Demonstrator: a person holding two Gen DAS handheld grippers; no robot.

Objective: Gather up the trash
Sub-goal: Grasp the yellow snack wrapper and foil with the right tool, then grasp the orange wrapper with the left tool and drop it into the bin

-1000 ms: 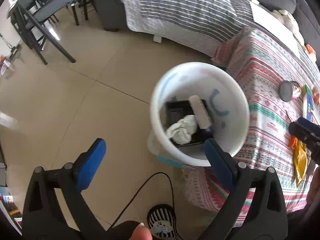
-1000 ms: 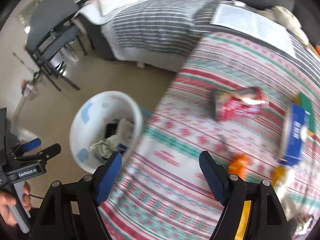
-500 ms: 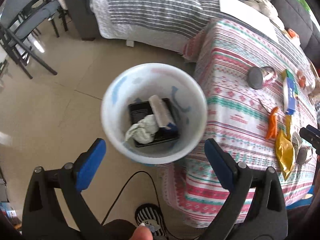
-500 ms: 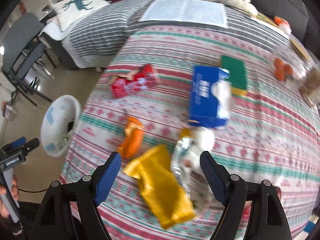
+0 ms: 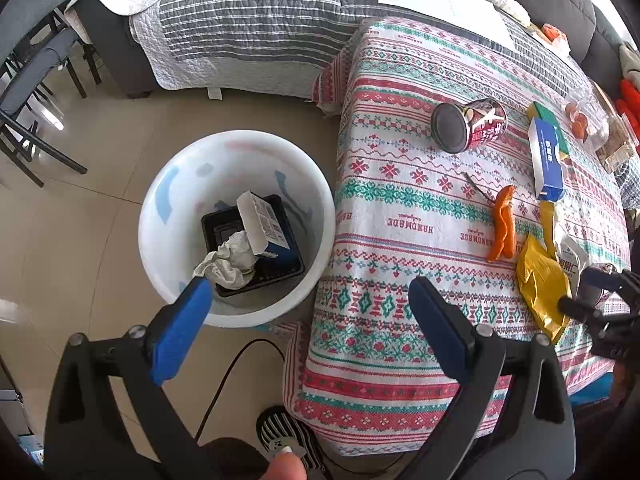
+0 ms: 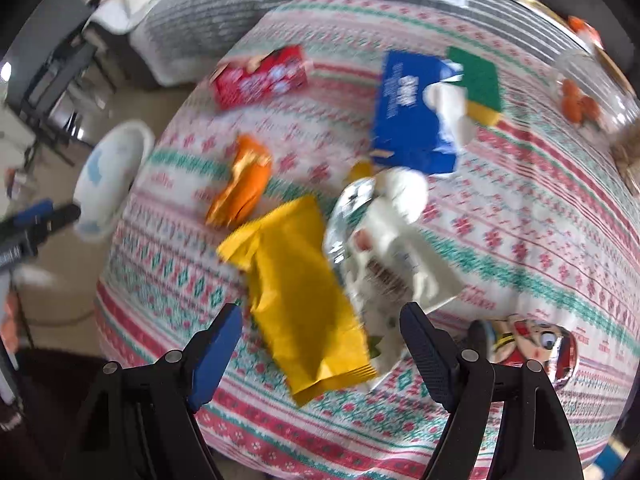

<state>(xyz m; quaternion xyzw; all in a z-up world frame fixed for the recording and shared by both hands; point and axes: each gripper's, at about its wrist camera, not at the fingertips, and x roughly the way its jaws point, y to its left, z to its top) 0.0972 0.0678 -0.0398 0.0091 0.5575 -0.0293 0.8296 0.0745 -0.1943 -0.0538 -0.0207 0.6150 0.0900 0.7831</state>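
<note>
The table (image 5: 400, 208) with its patterned cloth now fills the right side of the left wrist view, where a second ago the white bin (image 5: 168, 184) sat in the middle. The bin has slid to the left of that frame and sits on the floor just beside the table's edge, with a box and crumpled paper already in it.

In the right wrist view the bin (image 6: 108, 176) has shrunk to the left edge, and trash now fills the middle. The yellow bag (image 6: 300, 288) lies between the fingers of the right gripper (image 6: 320, 344), which are wide apart and hold nothing. The left gripper (image 5: 308, 312) is wide apart and empty too.

I think the yellow bag gets picked next. The orange wrapper (image 6: 240, 184) waits above and to its left.
</note>
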